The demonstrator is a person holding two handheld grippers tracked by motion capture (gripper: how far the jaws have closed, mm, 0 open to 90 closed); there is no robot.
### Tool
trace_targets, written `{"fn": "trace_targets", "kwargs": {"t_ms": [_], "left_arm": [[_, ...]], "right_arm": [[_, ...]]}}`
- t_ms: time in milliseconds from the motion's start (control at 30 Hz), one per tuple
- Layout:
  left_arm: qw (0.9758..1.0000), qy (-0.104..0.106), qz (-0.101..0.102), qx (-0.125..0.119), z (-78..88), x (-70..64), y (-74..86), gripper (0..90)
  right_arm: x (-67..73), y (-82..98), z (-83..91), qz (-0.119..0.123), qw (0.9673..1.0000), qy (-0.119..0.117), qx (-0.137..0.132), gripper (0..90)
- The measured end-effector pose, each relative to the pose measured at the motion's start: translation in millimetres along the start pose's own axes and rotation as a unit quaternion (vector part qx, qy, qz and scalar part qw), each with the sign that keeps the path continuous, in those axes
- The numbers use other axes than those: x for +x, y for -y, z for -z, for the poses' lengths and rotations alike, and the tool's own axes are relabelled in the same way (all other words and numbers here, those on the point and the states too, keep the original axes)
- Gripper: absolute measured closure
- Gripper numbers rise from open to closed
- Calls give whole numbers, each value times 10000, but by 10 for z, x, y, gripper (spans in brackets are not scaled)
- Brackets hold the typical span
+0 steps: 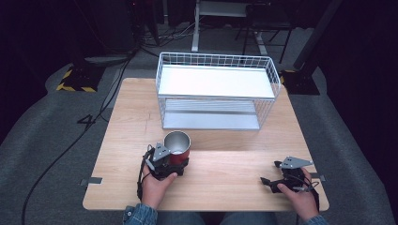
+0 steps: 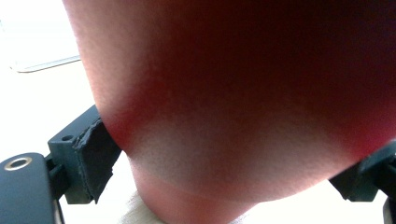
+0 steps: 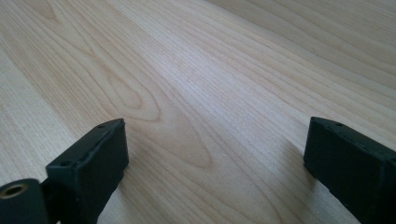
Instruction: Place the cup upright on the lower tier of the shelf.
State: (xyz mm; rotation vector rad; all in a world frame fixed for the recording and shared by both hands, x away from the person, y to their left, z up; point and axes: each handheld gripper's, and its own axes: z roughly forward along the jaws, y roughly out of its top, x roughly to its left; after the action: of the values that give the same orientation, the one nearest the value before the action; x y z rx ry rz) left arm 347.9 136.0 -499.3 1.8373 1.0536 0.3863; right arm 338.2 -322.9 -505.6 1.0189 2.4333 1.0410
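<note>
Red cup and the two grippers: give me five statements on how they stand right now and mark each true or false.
1. The left gripper is closed on the red cup. True: in the left gripper view both jaws press the cup's sides.
2. The cup lies on its side. False: it stands upright on the table, its open mouth facing up.
3. The right gripper holds a second cup. False: its jaws are apart with bare wood between them.
4. The cup stands in front of the white wire rack, not on it. True.
5. The rack's upper shelf carries a bowl. False: the white shelf shows nothing on it.
</note>
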Motion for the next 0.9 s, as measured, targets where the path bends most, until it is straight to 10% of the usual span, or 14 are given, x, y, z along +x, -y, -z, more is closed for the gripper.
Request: {"fn": "trace_targets", "kwargs": {"t_ms": [900], "left_arm": [[9986, -418, -330, -38, 3, -96, 13, 166]], "right_arm": [[-1, -1, 0, 6, 10000, 7, 2, 65]]}}
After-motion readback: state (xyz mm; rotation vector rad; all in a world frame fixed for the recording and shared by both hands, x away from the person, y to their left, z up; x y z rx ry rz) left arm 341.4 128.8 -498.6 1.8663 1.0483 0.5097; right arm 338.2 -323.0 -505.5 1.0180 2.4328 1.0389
